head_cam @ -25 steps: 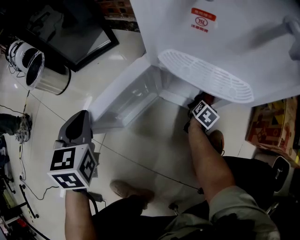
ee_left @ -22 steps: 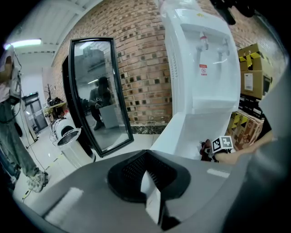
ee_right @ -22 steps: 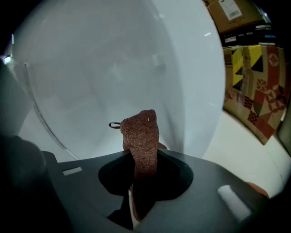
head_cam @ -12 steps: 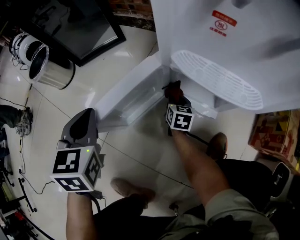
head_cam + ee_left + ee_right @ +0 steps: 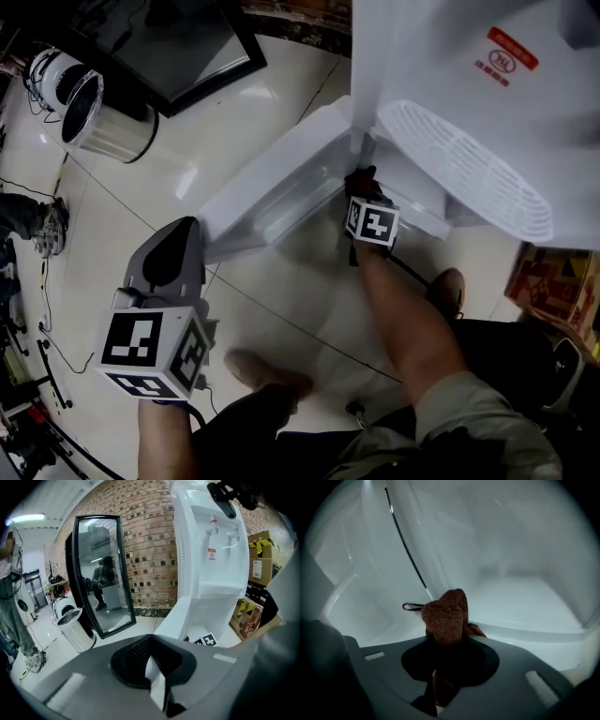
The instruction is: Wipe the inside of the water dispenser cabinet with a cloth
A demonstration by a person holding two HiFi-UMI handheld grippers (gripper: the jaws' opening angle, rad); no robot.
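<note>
The white water dispenser [image 5: 469, 84] stands at the upper right of the head view, its lower cabinet door [image 5: 281, 183] swung open to the left. My right gripper [image 5: 364, 190] reaches into the cabinet beside the door's hinge edge, shut on a dark red-brown cloth [image 5: 362, 175]. In the right gripper view the bunched cloth [image 5: 446, 613] sticks out of the right gripper [image 5: 446, 641] in front of the white cabinet floor [image 5: 520, 602] and the hinge seam. My left gripper [image 5: 169, 258] hangs shut and empty over the floor tiles, away from the dispenser [image 5: 211, 564].
A steel bin [image 5: 89, 117] and a black-framed mirror [image 5: 178, 47] stand at the far left. A cardboard box [image 5: 553, 281] sits right of the dispenser. The drip grille [image 5: 469, 173] overhangs the cabinet. A thin cable crosses the floor [image 5: 281, 323]. A person stands at the left edge [image 5: 9, 597].
My right gripper with the cloth has swept left across the cabinet, from its right side to the hinge side by the door, rolling as it went. The left gripper has stayed put.
</note>
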